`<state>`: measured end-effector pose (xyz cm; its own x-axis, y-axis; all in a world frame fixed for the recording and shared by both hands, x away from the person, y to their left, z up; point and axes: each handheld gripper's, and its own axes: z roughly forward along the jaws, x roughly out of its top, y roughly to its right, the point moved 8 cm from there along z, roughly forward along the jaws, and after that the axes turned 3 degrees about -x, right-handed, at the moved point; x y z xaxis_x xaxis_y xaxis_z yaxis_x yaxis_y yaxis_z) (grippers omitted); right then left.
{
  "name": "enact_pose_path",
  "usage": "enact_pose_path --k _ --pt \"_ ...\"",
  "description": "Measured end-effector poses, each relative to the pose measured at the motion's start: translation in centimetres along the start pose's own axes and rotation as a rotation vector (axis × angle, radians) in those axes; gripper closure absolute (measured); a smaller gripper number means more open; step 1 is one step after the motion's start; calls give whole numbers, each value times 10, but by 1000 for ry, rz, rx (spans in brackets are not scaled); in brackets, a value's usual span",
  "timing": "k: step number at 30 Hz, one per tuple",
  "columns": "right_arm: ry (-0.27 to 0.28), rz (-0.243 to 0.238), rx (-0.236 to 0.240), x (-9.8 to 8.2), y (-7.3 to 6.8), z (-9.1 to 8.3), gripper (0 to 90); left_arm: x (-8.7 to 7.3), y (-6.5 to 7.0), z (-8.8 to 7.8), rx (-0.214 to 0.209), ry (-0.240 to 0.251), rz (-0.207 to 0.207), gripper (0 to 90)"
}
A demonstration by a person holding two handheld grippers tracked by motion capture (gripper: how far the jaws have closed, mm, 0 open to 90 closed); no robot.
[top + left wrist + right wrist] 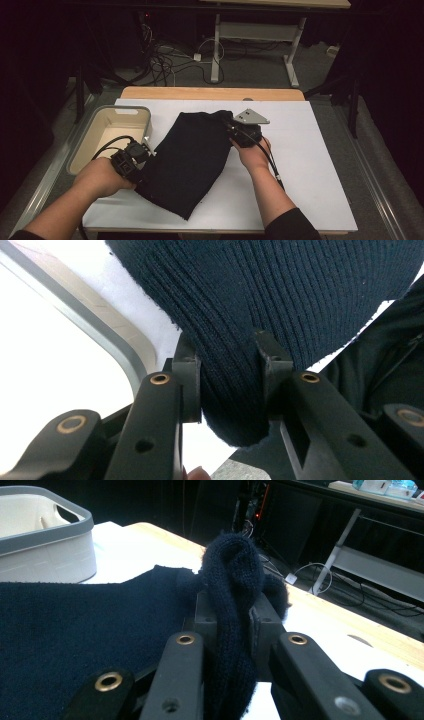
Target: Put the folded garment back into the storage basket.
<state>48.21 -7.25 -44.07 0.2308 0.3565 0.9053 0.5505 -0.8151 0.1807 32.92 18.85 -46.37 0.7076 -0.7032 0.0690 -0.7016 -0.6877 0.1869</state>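
Now mid-fold: dark knit cloth [192, 160] lies across the counter's [310, 165] middle, beside a tray [82, 145] at the left edge. Left gripper [227, 382] pinches the near-left hem, right gripper [232, 617] pinches the far-right corner. Likely next: carry both edges over together, aligned.

White-topped table [310, 165]; dark knit garment [192, 160] and grey-rimmed bin [82, 137] on it.
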Motion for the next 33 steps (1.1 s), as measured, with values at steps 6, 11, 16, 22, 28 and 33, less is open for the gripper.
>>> enact_pose_path --k 6,11,16,22,28,33 --pt "-12 7 -1 -5 -3 4 803 2 0 3 12 -10 7 677" --pt "-38 34 23 -17 -6 12 802 0 -3 7 17 -20 -3 677" --pt "-104 47 34 -40 -9 23 801 -4 -5 16 8 -28 -7 676" --pt "-245 130 49 -72 0 35 686 -3 -5 19 11 -39 -2 676" --pt "-264 197 -15 -75 23 38 194 -4 -5 20 15 -38 -3 676" --pt "-400 254 42 -99 25 54 40 -5 -8 23 7 -43 -4 675"
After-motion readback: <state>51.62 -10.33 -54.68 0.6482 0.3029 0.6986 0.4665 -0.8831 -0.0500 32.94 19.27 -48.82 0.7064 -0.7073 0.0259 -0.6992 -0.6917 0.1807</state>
